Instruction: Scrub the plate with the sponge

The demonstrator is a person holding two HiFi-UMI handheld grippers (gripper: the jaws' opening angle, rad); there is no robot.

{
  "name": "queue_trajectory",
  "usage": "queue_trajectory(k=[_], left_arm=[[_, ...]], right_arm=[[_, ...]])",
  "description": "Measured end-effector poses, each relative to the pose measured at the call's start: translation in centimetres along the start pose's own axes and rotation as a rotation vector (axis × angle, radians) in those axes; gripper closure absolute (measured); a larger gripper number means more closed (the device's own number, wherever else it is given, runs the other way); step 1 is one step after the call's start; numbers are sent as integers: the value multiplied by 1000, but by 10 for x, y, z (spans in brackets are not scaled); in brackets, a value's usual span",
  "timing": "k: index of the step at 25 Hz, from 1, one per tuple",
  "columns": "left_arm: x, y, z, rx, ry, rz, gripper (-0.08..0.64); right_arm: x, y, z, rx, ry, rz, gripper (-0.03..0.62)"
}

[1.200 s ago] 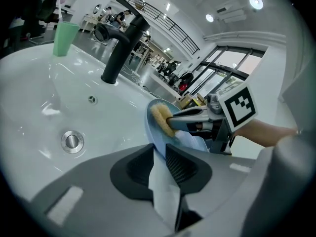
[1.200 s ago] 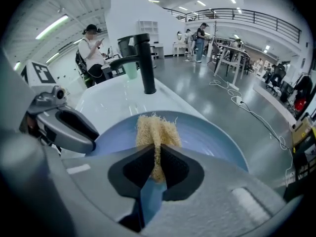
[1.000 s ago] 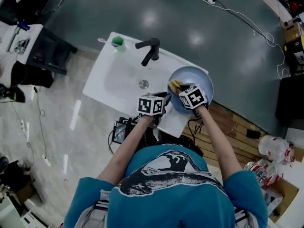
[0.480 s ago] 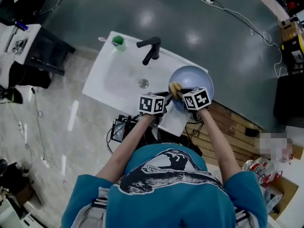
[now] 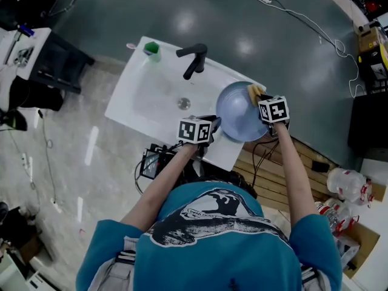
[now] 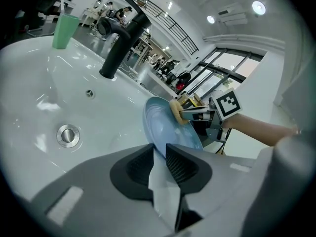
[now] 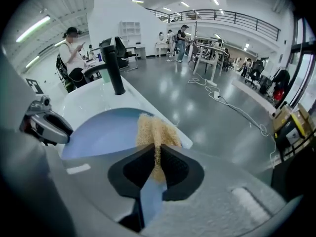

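The right gripper (image 7: 158,157), clamped on the sponge (image 7: 154,131), scrubs the blue plate's (image 5: 236,119) far rim at the sink's (image 5: 140,105) edge while the left gripper (image 6: 159,157) grips its near edge; next, probably a firm sweep back across.

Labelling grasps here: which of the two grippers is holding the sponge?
The right gripper: its fingers pinch the yellow sponge at the blue plate's rim. The left gripper grips only the plate's near edge.
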State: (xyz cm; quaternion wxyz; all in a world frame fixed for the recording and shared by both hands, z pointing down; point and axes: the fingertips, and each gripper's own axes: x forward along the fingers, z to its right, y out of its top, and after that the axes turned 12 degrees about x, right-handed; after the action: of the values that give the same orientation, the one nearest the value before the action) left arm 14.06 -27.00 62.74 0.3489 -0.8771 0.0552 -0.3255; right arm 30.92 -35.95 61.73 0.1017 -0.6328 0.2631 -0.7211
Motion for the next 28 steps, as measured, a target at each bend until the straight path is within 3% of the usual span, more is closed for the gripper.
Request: queue_trajectory(k=[6,19,25,28], left_arm=[[-1,0,1,-6,5,1,471],[-3,0,0,-23,50,14,474],[-2,2,-2,-38,72,26,488],[-2,2,-2,-41,71,27,485]], right_arm=[[9,-12,3,-65,-47,-22,554],[-24,-88,-119,-80,270,-112,555],[-26,-97,-139,-109,344,-159,555],[-27,-84,-118,-94,301,-128,557]])
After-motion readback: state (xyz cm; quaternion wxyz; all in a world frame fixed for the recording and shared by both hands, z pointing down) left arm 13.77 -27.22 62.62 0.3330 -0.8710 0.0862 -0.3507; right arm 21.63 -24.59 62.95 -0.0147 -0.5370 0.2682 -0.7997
